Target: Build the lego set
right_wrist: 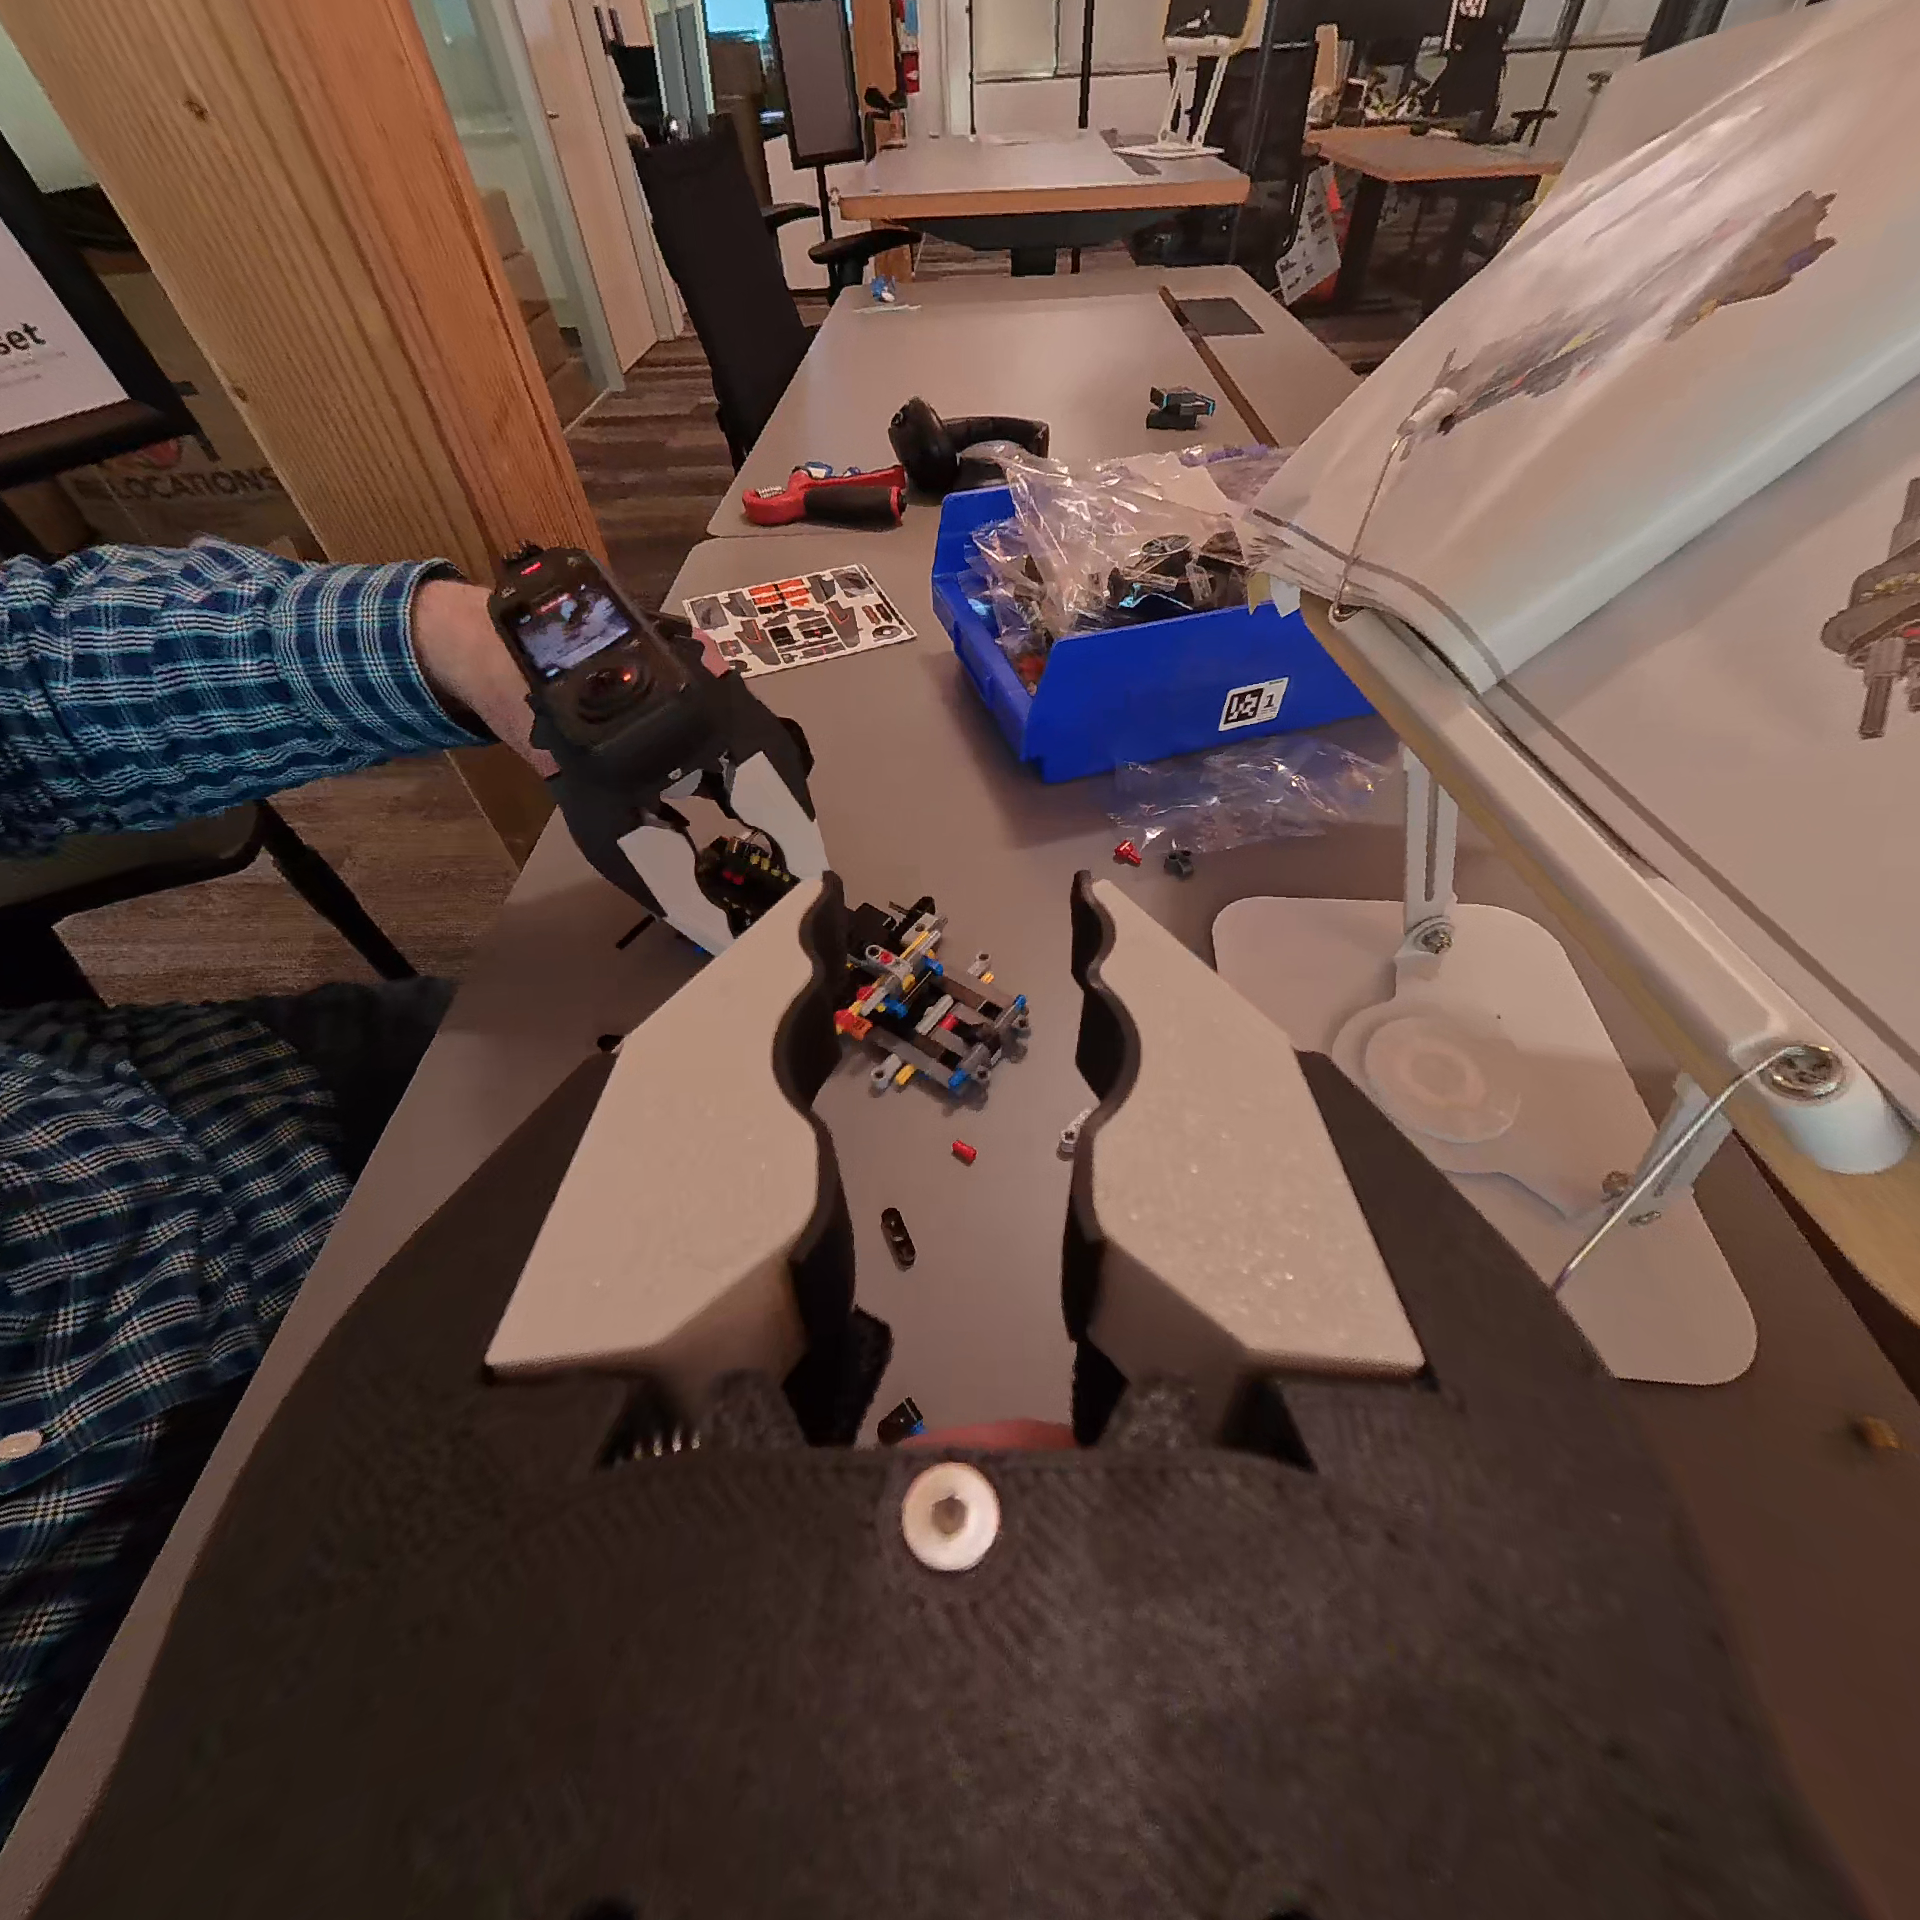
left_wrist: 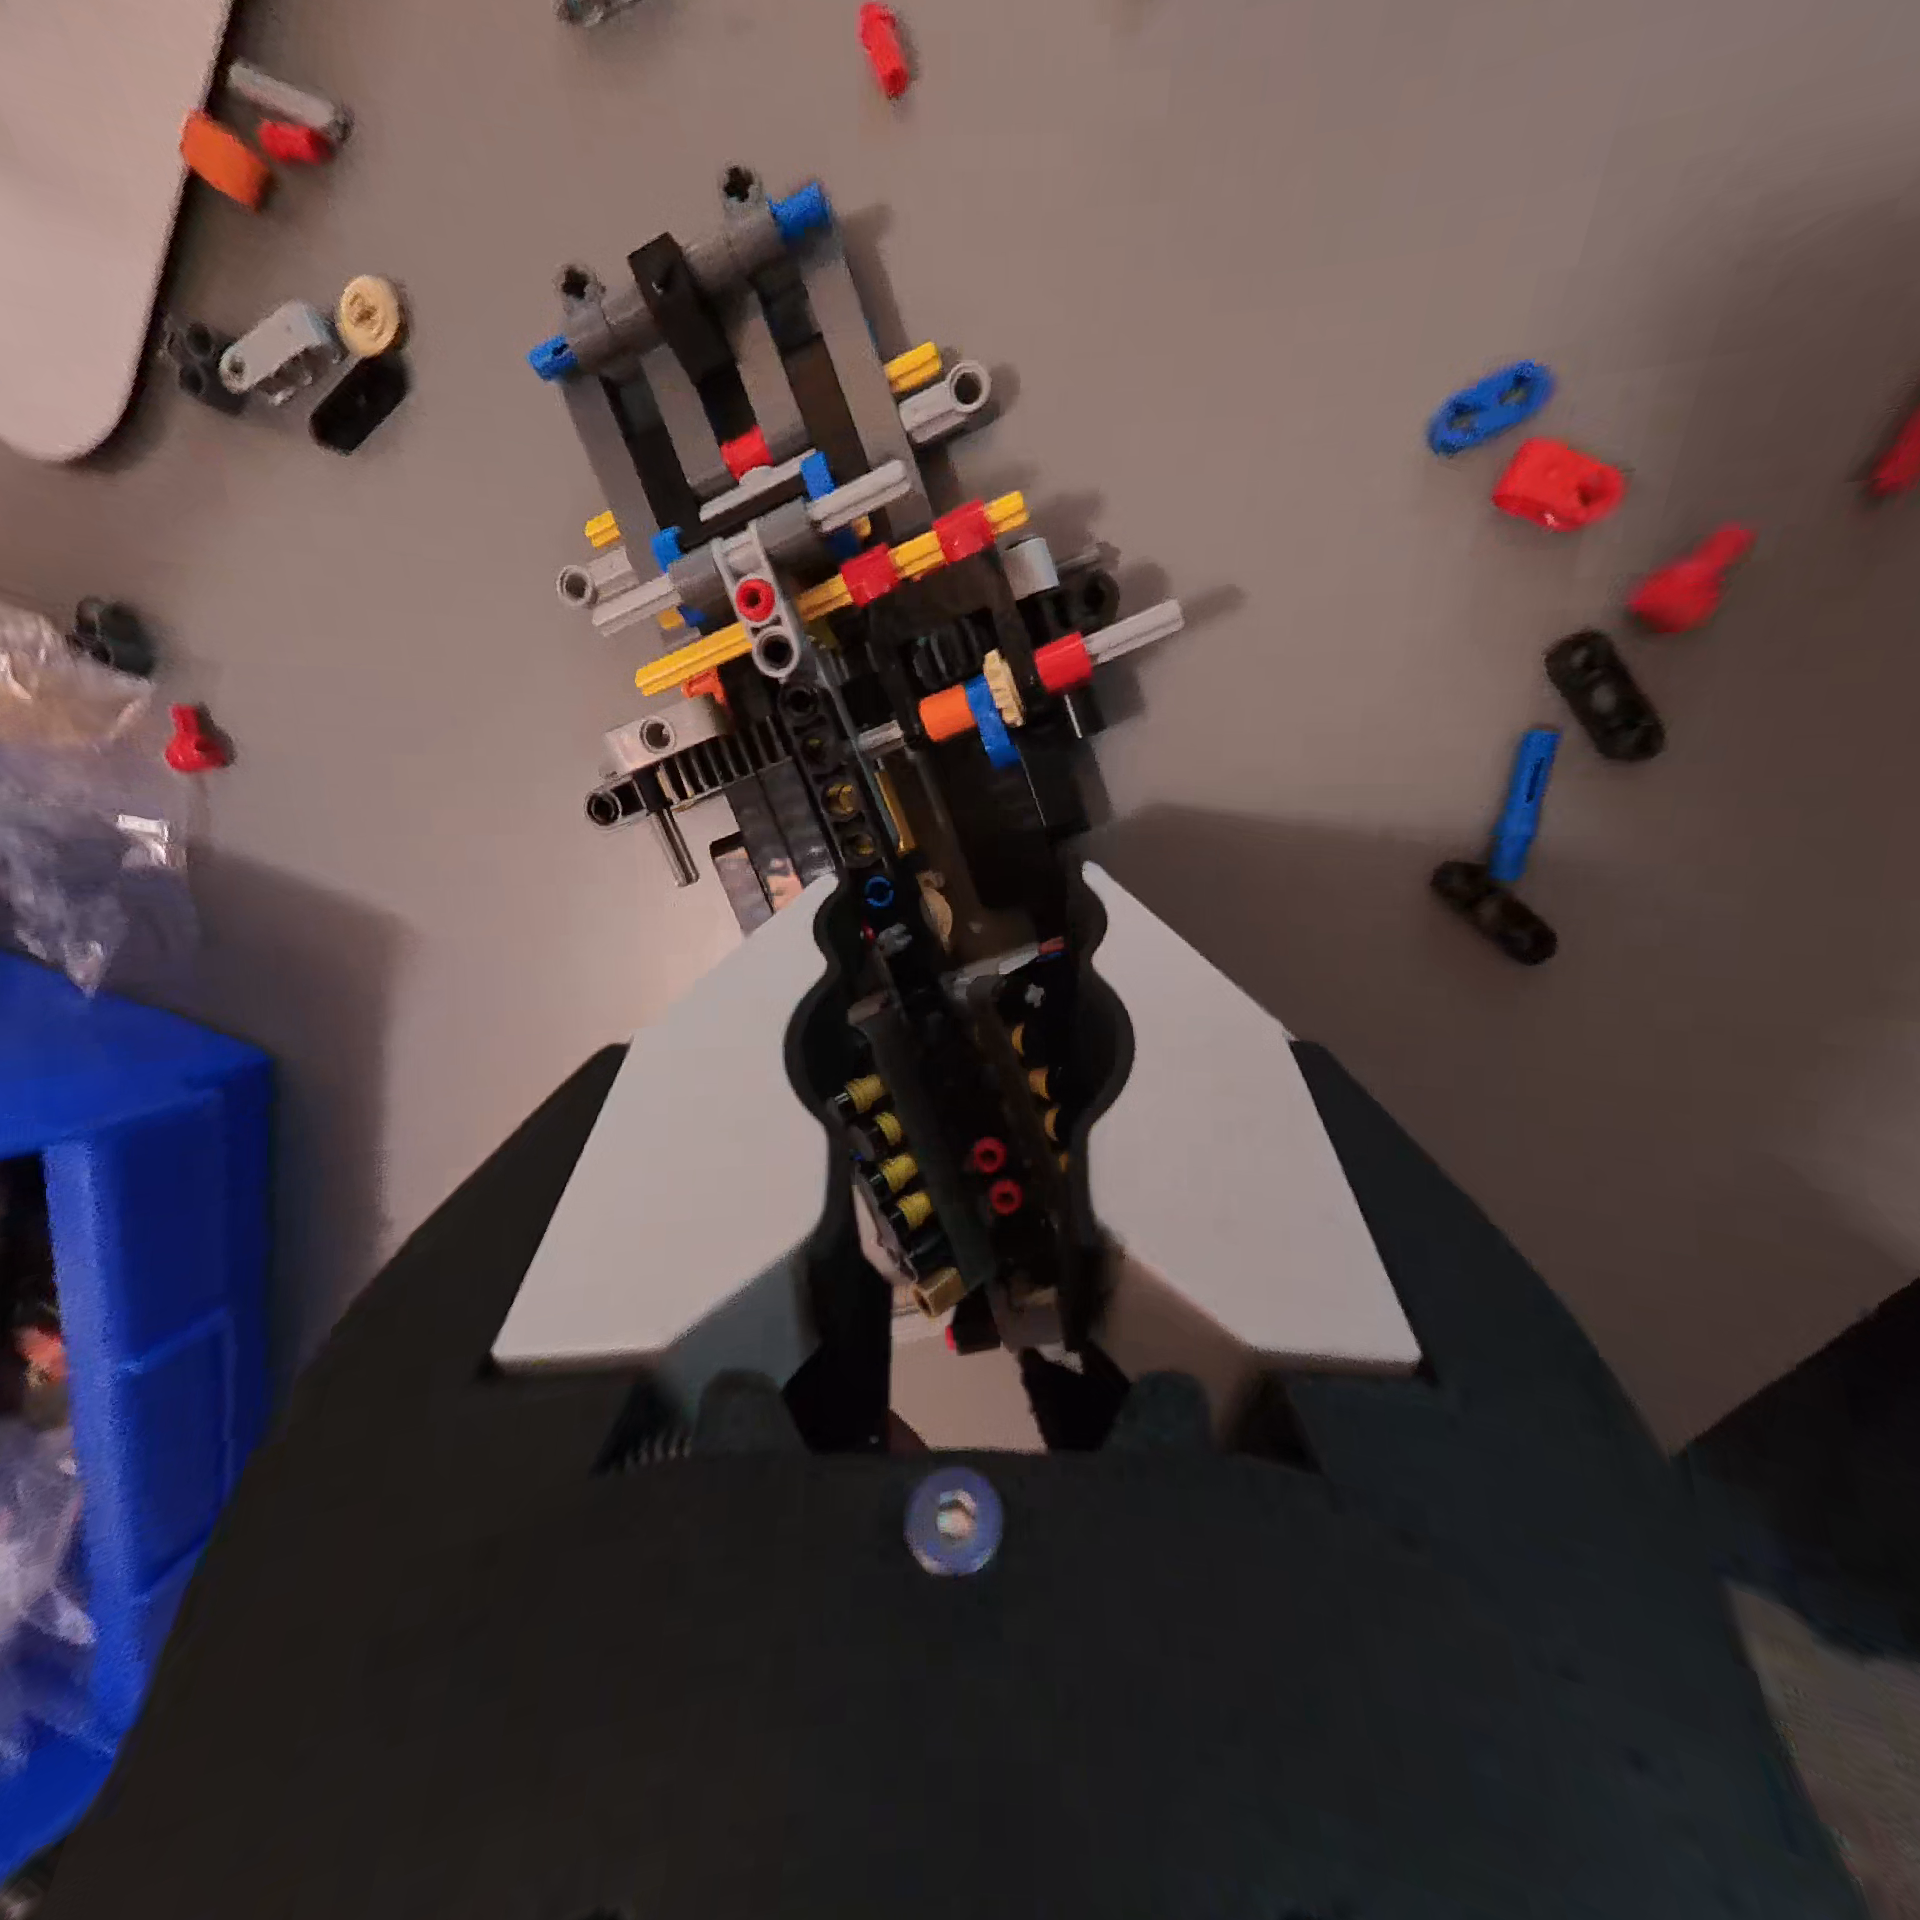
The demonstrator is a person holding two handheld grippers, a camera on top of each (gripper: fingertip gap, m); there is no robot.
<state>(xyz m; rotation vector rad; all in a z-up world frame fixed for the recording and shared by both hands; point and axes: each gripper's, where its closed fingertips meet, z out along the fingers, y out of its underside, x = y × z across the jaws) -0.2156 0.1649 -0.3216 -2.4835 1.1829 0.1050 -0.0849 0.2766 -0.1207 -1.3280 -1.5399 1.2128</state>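
The part-built lego model, black and grey beams with yellow axles and red and blue pins, lies lengthwise on the grey table. My left gripper is shut on its near end, the white fingers pressing on both sides. In the right wrist view the model lies beyond my right gripper, which is open and empty above the table. The left gripper shows there at the model's left end, held by a hand in a blue plaid sleeve.
Loose pieces lie around: a blue link, a red piece, a black link, and a grey, tan and black cluster. A blue bin with plastic bags stands behind. An instruction booklet rests on a white stand at right. Spacing between my two grippers at the tips: around 25 cm. The black link is about 9 cm from my left fingertips.
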